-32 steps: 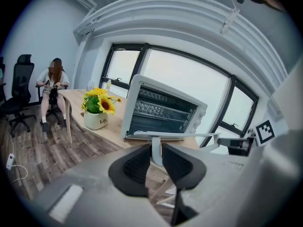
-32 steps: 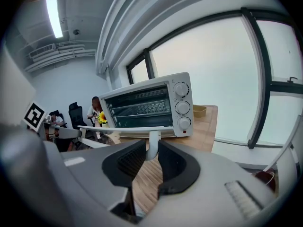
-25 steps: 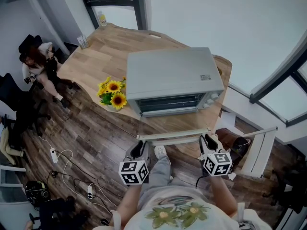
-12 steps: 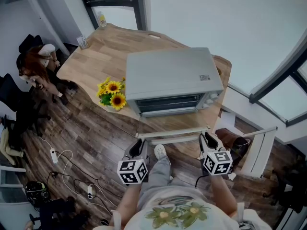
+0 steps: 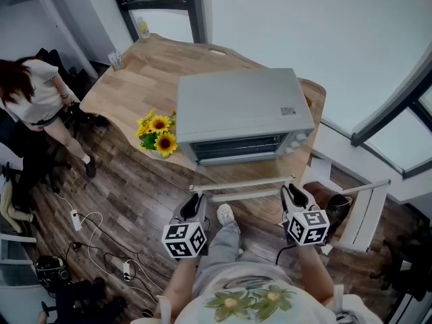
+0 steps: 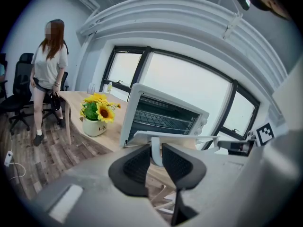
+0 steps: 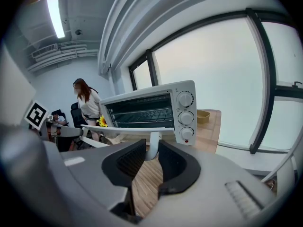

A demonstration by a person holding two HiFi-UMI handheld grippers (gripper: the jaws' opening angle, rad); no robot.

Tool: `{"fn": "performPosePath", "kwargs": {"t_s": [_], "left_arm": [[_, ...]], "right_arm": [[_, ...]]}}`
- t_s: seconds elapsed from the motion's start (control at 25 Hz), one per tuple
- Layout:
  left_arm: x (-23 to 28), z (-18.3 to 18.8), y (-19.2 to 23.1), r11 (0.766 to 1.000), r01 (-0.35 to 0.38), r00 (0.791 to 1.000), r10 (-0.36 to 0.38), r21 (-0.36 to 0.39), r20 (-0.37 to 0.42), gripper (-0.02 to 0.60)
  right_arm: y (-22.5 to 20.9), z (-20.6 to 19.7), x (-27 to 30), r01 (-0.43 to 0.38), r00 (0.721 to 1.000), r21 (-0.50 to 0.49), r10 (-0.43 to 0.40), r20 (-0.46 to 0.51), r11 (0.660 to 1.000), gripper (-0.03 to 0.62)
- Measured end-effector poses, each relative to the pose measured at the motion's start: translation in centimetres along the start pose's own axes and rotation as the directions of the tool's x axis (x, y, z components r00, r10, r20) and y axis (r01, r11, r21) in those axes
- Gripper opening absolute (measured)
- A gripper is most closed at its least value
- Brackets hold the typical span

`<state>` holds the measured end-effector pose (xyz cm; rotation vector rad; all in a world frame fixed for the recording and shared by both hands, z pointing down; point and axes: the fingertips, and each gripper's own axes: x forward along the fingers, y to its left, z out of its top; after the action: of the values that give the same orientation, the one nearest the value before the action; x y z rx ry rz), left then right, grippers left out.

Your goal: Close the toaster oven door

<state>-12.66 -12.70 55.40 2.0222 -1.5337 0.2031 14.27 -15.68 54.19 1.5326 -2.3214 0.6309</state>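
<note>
head view overhead, gripper views low and close, sharing toaster oven (image 5: 239, 106)

An office, by the look of it: black swivel chairs (image 6: 22, 77) on dark wood-plank flooring (image 5: 135, 194), white power strips (image 5: 75, 219) with trailing cables, a pale wooden curved-edge counter (image 5: 142, 73), tall dark-framed windows (image 7: 208, 74), and a ceiling tube light (image 7: 56, 15).

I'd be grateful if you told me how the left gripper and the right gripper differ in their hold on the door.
The left gripper clamps the handle's left post, on the sunflowers' side; the right gripper clamps its right post, on the knobs' side. The left gripper's cube sits lower in the head view than the right gripper's cube. Both are shut on the handle of the open door.
</note>
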Motion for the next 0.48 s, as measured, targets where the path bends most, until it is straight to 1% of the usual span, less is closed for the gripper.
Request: {"fn": "performPosePath", "kwargs": {"t_s": [0.48], "left_arm": [[0.12, 0.85, -0.07, 1.000, 0.005, 1.000, -0.005, -0.012, 0.002, 0.091]], "right_arm": [[0.02, 0.87, 0.13, -0.016, 1.000, -0.003, 0.016, -0.005, 1.000, 0.089]]}}
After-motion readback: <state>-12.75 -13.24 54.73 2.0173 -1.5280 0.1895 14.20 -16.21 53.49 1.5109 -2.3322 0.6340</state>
